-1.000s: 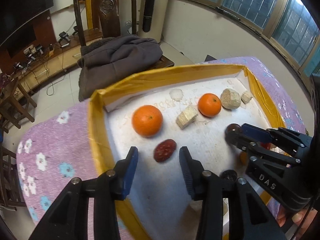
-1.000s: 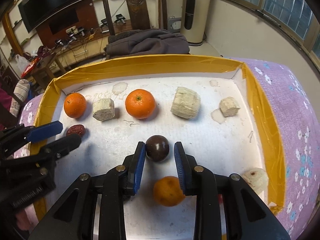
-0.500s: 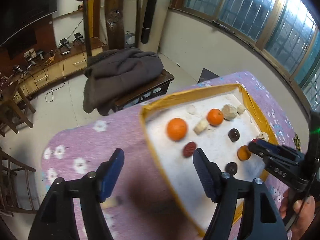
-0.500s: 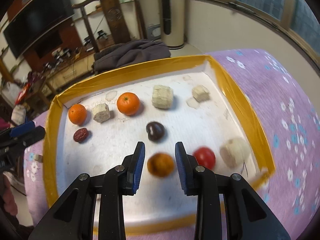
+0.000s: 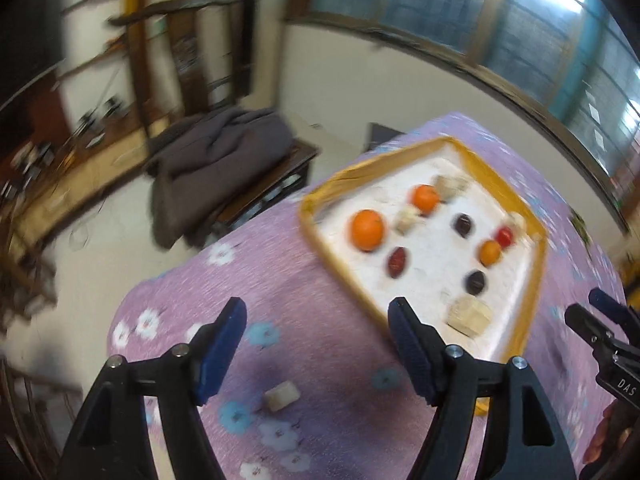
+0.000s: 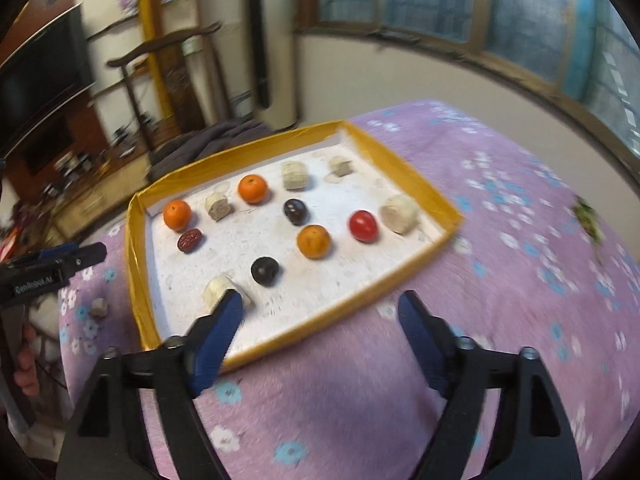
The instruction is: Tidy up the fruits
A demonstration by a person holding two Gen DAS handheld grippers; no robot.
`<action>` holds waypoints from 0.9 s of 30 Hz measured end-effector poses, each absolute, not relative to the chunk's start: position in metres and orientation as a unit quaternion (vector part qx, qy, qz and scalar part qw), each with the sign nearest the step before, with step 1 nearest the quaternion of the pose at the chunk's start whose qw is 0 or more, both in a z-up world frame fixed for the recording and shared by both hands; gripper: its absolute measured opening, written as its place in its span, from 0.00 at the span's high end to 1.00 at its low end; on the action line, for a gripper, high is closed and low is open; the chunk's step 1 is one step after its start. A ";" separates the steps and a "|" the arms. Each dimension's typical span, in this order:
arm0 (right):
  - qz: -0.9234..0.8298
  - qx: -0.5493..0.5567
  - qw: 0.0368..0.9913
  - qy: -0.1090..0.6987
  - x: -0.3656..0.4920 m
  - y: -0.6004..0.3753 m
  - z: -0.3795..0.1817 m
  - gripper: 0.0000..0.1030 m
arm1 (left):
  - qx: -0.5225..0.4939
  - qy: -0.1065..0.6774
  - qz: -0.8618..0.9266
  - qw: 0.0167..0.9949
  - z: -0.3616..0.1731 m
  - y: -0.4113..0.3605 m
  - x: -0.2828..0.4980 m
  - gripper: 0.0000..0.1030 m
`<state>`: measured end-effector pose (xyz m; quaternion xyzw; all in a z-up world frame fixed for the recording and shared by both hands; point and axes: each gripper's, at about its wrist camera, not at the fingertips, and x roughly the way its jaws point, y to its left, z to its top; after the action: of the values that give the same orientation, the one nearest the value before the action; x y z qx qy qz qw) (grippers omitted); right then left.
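Pause between picks: left hand-held gripper (image 5: pixel 316 346) and right hand-held gripper (image 6: pixel 320 326) just spread, gaping empty off tray (image 6: pixel 416 176); next, likely descent onto date (image 6: pixel 189 240) at nine o'clock.

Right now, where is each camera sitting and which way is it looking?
Left wrist: on the left tool, angled down at purple cloth and tray; its open fingers show, the right tool at the edge.
Right wrist: on the right tool, facing the tray; open fingers, left tool.
Both share tray and fruit.
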<state>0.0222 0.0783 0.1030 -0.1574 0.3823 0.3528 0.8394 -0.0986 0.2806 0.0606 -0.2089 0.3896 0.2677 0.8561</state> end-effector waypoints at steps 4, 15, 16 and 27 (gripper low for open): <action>0.269 -0.120 0.868 0.400 -0.004 0.064 0.102 0.20 | -0.139 0.385 0.198 0.891 0.068 0.263 -0.085 0.16; 0.074 -0.027 0.900 0.429 -0.071 0.039 0.092 0.11 | -0.037 0.377 0.054 0.924 0.074 0.243 -0.076 0.04; 0.061 -0.025 0.901 0.428 -0.078 0.037 0.091 0.09 | -0.038 0.375 0.049 0.925 0.075 0.242 -0.076 0.02; -0.031 0.018 0.911 0.411 -0.127 0.005 0.081 0.07 | -0.034 0.388 0.021 0.921 0.075 0.221 -0.074 0.00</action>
<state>-0.1270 0.0049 0.0807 0.0184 0.4111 -0.0310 0.9109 -0.0744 0.2213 0.0750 -0.0342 0.3881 0.0208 0.9208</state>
